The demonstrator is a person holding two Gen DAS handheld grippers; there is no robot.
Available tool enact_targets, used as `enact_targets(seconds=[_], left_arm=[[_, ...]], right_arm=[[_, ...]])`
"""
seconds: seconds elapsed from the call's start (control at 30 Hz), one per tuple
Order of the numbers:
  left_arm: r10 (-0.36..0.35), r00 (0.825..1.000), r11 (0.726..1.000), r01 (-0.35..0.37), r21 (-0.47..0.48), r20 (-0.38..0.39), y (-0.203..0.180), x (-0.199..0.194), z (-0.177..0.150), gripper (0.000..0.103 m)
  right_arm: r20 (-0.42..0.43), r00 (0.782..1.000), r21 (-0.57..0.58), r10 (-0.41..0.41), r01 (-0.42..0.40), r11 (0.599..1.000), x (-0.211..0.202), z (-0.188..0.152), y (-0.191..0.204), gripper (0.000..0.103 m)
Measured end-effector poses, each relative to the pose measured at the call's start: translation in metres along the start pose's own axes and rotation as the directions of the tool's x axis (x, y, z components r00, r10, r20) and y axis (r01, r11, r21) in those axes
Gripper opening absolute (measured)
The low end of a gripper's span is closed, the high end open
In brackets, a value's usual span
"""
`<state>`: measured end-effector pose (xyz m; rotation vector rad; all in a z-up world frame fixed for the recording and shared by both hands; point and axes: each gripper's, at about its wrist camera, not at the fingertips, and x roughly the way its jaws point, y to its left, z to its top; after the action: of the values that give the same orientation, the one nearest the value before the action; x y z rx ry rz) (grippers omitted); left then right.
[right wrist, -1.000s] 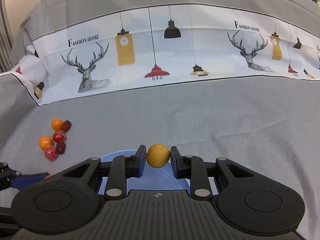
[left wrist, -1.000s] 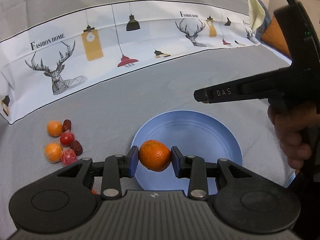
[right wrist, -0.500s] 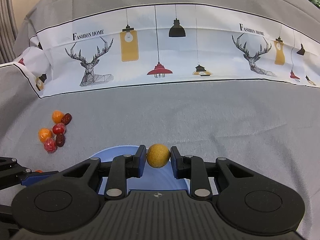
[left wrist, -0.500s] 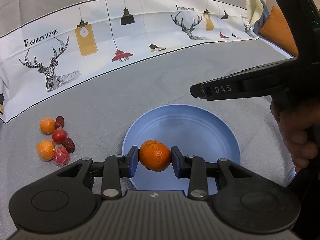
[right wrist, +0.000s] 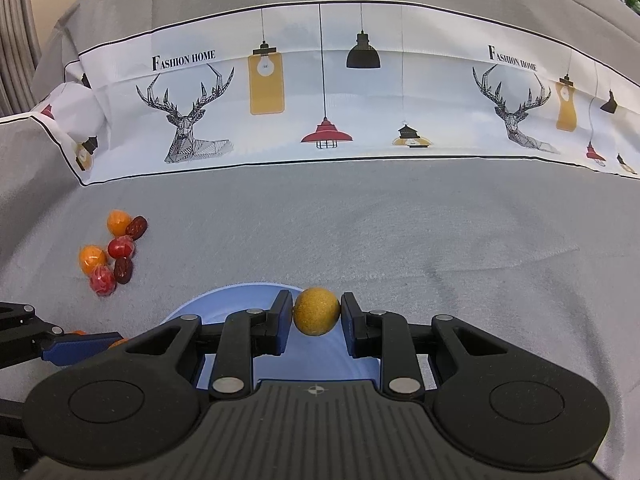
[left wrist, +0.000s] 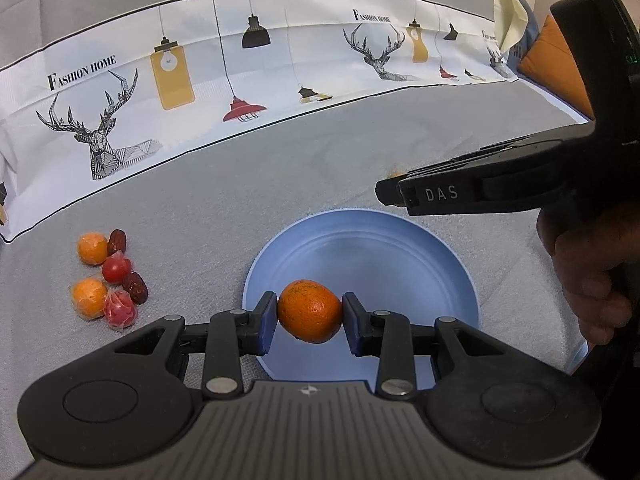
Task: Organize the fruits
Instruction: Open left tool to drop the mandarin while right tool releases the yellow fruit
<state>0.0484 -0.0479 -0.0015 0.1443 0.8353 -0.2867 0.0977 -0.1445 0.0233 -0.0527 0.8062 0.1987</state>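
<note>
My left gripper [left wrist: 309,317] is shut on an orange tangerine [left wrist: 310,310] and holds it above the near left part of an empty blue plate [left wrist: 400,248]. My right gripper [right wrist: 316,316] is shut on a small yellow-brown round fruit [right wrist: 317,311], above the far edge of the same plate [right wrist: 224,300]. The right gripper also shows from the side in the left wrist view [left wrist: 394,196], over the plate's far right rim. A cluster of small fruits [left wrist: 108,276] lies on the grey cloth left of the plate; it also shows in the right wrist view [right wrist: 112,256].
The cluster holds two small oranges, wrapped red fruits and dark red dates. A white printed cloth band [left wrist: 240,72] with deer and lamps runs across the back. An orange cushion [left wrist: 552,60] is at the far right. The left gripper's finger [right wrist: 80,350] shows low left.
Both grippers keep their fruit. The left gripper has shifted a little so the plate and fruit cluster sit slightly further left and lower in its view. The right gripper has risen slightly.
</note>
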Motion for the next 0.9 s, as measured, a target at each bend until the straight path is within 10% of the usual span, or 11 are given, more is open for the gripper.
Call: enact_targets(seconds=[0.9], left_arm=[[0.001,1.000,1.000,-0.001,0.000,-0.012,-0.0017,0.0016,0.0006,0.058]], right_arm=[[-0.010,1.000,-0.001,-0.028,0.028,1.000,0.0016,0.0003,-0.0005,0.041]])
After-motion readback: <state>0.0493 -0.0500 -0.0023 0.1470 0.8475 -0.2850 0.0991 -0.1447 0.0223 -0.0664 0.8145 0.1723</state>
